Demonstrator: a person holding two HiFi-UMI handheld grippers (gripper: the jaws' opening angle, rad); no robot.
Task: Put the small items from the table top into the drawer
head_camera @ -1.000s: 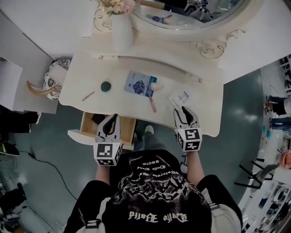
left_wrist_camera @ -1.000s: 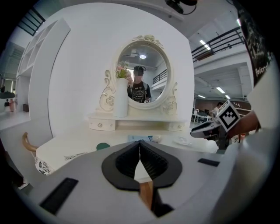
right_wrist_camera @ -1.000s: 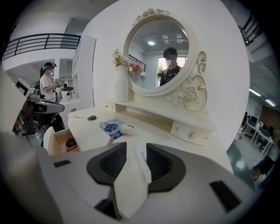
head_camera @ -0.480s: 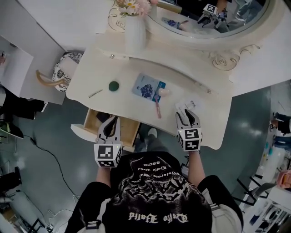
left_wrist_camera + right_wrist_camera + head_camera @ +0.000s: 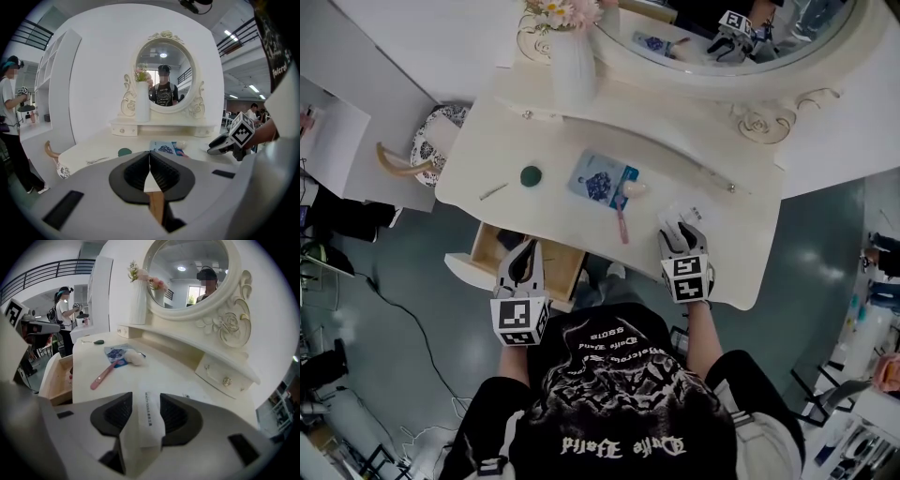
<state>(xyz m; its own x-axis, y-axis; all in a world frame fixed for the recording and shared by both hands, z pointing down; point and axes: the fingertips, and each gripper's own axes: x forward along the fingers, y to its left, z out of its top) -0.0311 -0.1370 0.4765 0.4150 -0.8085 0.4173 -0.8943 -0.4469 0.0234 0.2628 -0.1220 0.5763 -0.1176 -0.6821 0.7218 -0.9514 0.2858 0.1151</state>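
White packet (image 5: pixel 150 423): print line, seemingly "BEAUTY TOOLS". Black shirt (image 5: pixel 623 394): gothic lettering, upside down, illegible.

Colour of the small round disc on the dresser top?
Dark green disc; head view shows it best.

A vase (image 5: pixel 553 67) stands at the back left of the surface (image 5: pixel 731 246), just left of the mirror (image 5: pixel 675 71) behind it. Nearer the front lie a thin clip (image 5: pixel 494 191), a disc (image 5: pixel 531 174) just right of it, then a packet (image 5: pixel 600 176) with a puff (image 5: pixel 637 190) and a stick (image 5: pixel 622 225) at its right corner, and a sachet (image 5: pixel 684 214) farthest right. The open drawer (image 5: pixel 492 251) juts out below the front left edge.
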